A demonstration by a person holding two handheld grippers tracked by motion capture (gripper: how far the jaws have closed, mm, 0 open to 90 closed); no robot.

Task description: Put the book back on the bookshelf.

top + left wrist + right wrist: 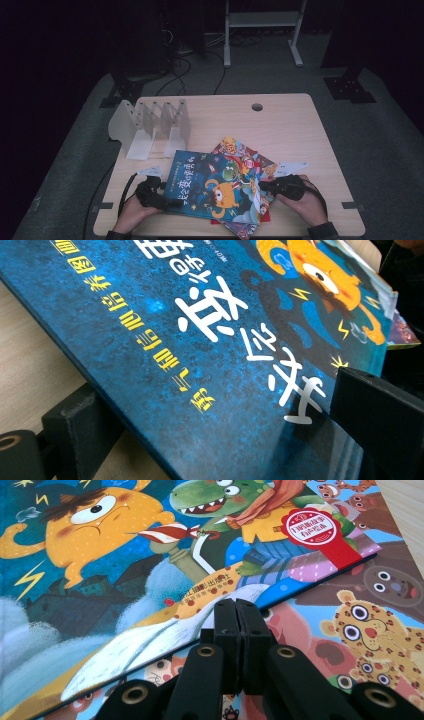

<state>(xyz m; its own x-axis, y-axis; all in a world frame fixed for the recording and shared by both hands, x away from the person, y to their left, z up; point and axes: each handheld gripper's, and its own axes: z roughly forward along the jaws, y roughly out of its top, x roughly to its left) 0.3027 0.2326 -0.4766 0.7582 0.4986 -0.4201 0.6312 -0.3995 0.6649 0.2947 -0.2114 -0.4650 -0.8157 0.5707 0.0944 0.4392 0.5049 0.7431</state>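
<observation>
Lying on the counter [300, 120], the blue book [215, 187] tops a stack just in front of the white file rack [150, 127]. Left gripper [170, 200] grasps the blue book's left edge, one jaw above the cover, one beneath. Right gripper [264, 186] is clenched with nothing between its jaws, resting at the blue book's right edge over the bear-cover book [370, 615].

light wooden table [295, 125], round cable hole [257, 107] near far edge. white folding book rack [150, 127] stands at far left. stack of picture books near front edge; bottom book [235, 147] lies on tabletop, blue book [210, 187] on top, tilted.
</observation>
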